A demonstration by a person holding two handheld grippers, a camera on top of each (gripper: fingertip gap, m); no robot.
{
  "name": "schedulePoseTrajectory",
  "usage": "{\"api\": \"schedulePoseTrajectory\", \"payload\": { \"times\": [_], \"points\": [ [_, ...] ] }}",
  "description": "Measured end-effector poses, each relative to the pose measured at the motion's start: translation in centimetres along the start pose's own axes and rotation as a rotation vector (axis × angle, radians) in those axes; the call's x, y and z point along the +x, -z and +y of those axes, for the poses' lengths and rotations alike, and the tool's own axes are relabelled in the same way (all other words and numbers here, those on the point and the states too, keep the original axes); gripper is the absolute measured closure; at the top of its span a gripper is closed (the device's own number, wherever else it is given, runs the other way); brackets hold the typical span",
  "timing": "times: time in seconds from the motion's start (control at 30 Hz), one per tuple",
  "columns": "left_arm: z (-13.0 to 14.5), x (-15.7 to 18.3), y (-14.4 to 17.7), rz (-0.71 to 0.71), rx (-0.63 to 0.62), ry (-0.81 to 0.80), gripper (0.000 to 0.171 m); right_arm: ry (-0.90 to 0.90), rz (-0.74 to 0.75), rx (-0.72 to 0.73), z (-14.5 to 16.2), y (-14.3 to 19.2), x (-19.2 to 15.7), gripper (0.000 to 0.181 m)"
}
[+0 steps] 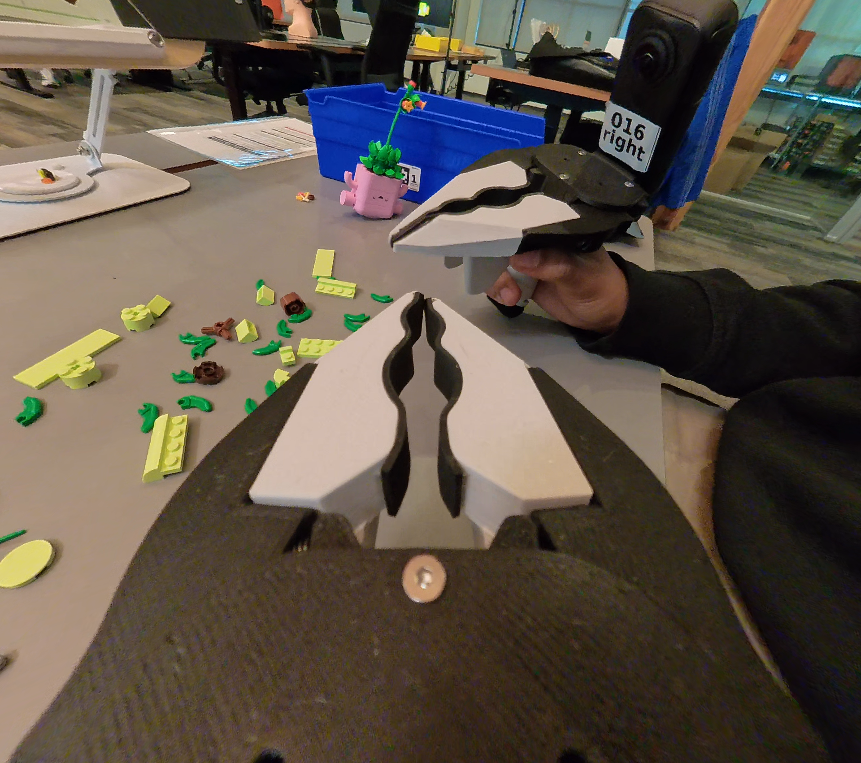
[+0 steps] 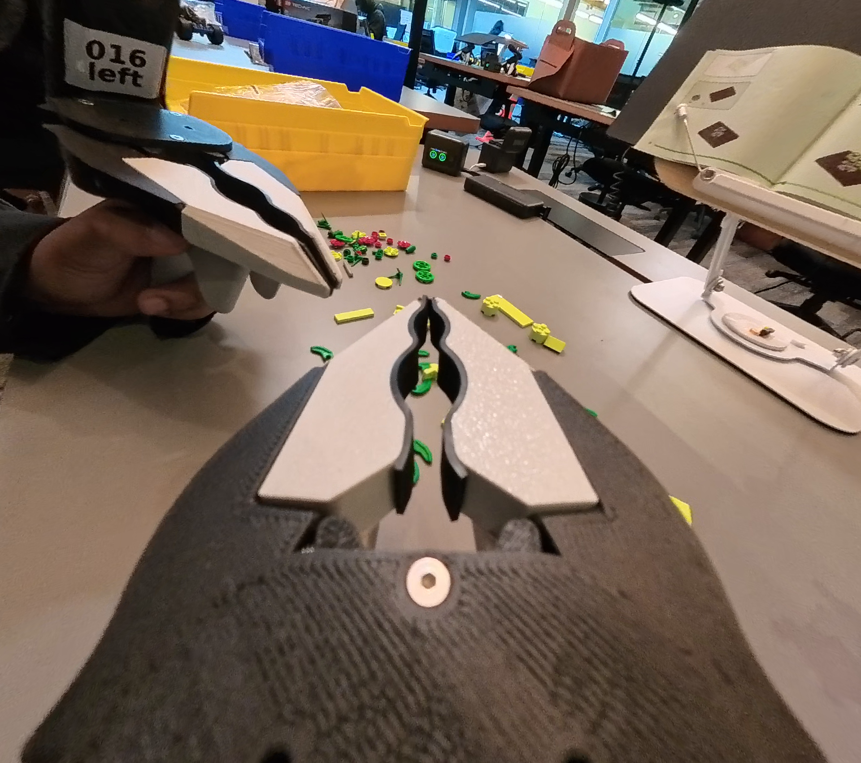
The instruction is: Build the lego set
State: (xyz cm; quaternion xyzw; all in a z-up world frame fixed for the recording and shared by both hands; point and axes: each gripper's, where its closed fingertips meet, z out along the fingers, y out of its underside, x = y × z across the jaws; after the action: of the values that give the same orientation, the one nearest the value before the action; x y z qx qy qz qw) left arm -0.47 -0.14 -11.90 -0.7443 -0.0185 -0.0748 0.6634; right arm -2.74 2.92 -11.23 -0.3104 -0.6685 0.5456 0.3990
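Observation:
Loose lime, green and brown lego pieces (image 1: 205, 344) lie scattered on the grey table (image 1: 233, 237), left of my left gripper (image 1: 423, 297). A finished pink pot with a green plant and flower stem (image 1: 377, 191) stands farther back. My left gripper is shut and empty above the table. My right gripper (image 2: 429, 300) is shut and empty; it also shows in the left wrist view (image 1: 395, 238), held up at the right. In the right wrist view, small red, green and yellow pieces (image 2: 382, 251) lie ahead, lime pieces (image 2: 517, 317) to the right, and the left gripper (image 2: 333, 285) hovers at left.
A blue bin (image 1: 433, 135) stands behind the pink pot. A yellow bin (image 2: 303, 135) sits at the back left in the right wrist view. A white stand (image 2: 745, 349) holds an open instruction booklet (image 2: 764, 121). Black devices and a cable (image 2: 503, 191) lie beyond. Spacing between my two grippers at the tips: around 4 centimetres.

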Motion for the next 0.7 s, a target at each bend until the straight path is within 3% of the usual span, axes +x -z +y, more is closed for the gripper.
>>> {"api": "schedulePoseTrajectory", "payload": {
  "times": [0.7],
  "points": [
    [0.0, -0.3, 0.0, -0.018, -0.003, 0.005, 0.171, 0.227, -0.089, -0.181, 2.8, -2.3, -4.3, 0.181]
  ]
}}
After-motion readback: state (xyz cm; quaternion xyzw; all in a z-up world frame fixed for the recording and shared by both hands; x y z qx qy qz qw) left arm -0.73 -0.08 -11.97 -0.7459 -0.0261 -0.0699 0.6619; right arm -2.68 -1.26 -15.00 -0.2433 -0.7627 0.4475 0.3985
